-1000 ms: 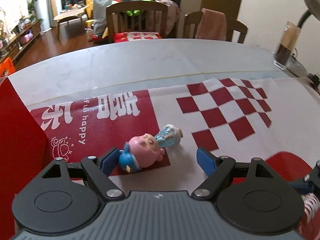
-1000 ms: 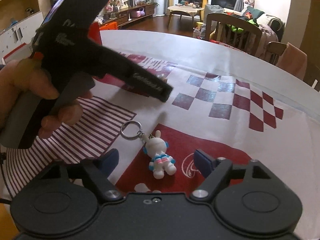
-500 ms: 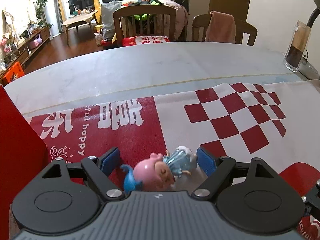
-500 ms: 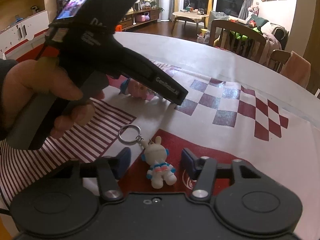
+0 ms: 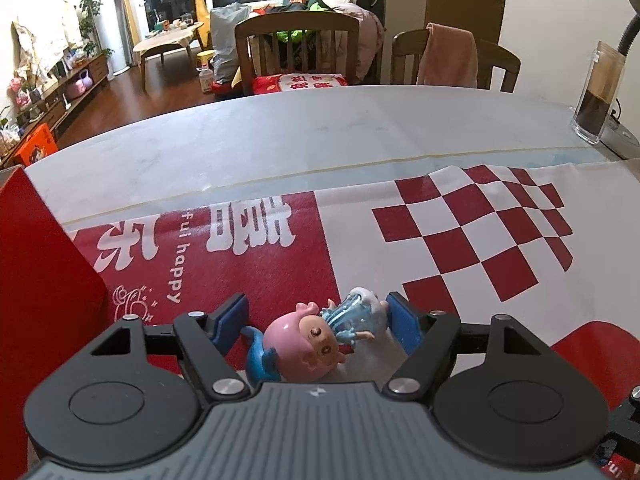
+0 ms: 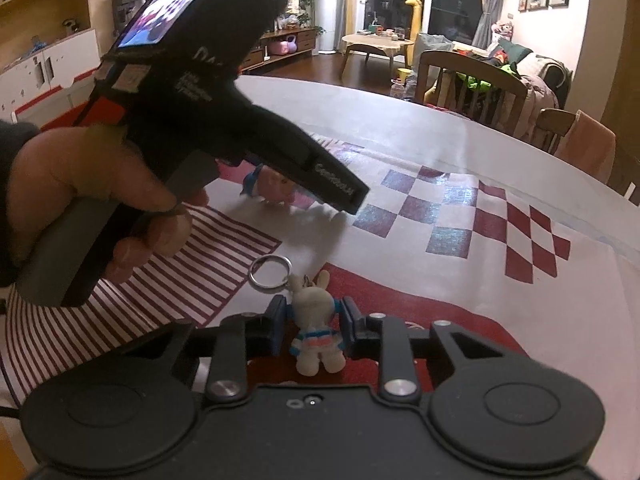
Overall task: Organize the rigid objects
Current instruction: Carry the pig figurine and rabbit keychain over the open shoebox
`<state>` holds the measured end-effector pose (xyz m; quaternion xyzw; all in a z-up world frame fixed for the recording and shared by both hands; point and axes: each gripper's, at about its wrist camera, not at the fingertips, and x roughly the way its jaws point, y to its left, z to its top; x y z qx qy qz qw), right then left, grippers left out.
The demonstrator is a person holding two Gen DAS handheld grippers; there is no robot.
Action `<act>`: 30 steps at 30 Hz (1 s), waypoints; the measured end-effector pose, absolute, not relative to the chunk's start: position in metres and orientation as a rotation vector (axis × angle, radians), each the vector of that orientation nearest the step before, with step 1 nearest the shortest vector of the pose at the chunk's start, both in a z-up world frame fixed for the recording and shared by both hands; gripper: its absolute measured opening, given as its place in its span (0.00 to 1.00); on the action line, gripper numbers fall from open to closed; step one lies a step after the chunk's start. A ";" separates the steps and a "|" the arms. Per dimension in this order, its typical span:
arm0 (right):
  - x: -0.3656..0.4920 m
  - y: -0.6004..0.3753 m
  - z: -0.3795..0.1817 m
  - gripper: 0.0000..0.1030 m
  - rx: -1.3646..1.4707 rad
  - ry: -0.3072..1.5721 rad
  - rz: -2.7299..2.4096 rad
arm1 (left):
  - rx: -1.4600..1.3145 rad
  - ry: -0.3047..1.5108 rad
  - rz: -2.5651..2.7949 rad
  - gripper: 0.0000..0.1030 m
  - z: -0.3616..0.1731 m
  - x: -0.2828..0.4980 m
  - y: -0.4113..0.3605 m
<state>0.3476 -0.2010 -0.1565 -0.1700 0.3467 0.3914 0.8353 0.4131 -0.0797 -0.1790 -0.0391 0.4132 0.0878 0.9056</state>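
Both your claws have just been closing: left gripper (image 5: 316, 318) narrows around the pink doll (image 5: 306, 346) lying on the cloth (image 5: 460, 240), left pad still clear; right gripper (image 6: 313, 322) now pinches the white bunny keychain (image 6: 314, 320) there.

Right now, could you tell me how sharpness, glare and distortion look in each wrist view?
Left wrist view: sharp, strong fisheye bend along the table edge, mild sheen on the bare tabletop. Right wrist view: darker and softer, glare washing the checkered cloth, shadow under the left gripper.
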 end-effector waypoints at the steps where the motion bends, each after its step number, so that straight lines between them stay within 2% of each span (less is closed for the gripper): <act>1: 0.347 -0.202 -0.154 0.26 -0.353 0.736 0.824 | -0.090 0.856 0.186 0.73 -0.177 0.411 -0.079; 12: 0.337 -0.223 -0.119 0.26 -0.233 0.734 0.801 | -0.129 0.875 0.211 0.72 -0.158 0.376 -0.072; 30: 0.311 -0.236 -0.039 0.26 -0.175 0.734 0.773 | -0.208 0.839 0.176 0.72 -0.075 0.296 -0.066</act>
